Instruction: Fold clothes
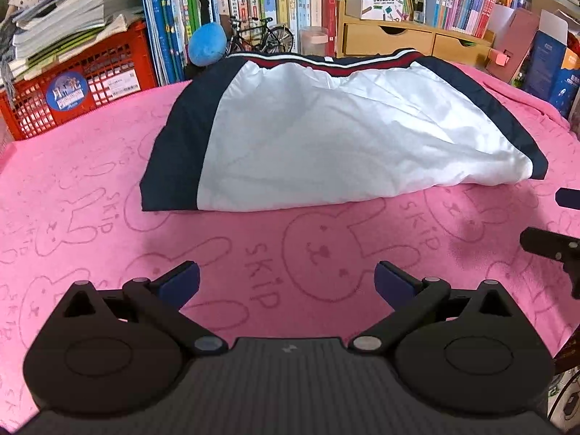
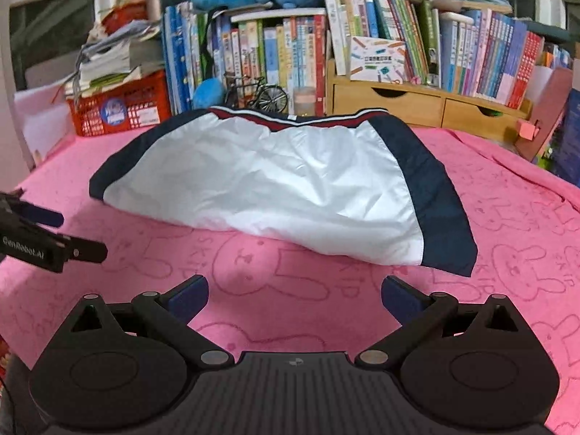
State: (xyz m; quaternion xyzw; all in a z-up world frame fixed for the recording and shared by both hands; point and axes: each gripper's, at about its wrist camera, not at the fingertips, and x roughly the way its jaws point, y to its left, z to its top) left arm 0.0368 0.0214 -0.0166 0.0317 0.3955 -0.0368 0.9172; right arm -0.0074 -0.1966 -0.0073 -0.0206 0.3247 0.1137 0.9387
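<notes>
Both my left gripper (image 1: 286,284) and right gripper (image 2: 294,297) gape wide, holding nothing; white-and-navy jacket (image 1: 326,137) lies flat on pink blanket (image 1: 90,166) ahead; fabric looks thin, light, slippery; best pinched at near corners.

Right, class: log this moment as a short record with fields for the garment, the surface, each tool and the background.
garment: white shorts with navy side panels and a red-striped waistband, lying flat, partly folded
surface: pink rabbit-print towel, under the shorts
left tool: open, holding nothing, short of the shorts' near edge
right tool: open, holding nothing, short of the shorts' near edge
background: books, red crate, model bicycle
fold status: neither tool touching the cloth
</notes>
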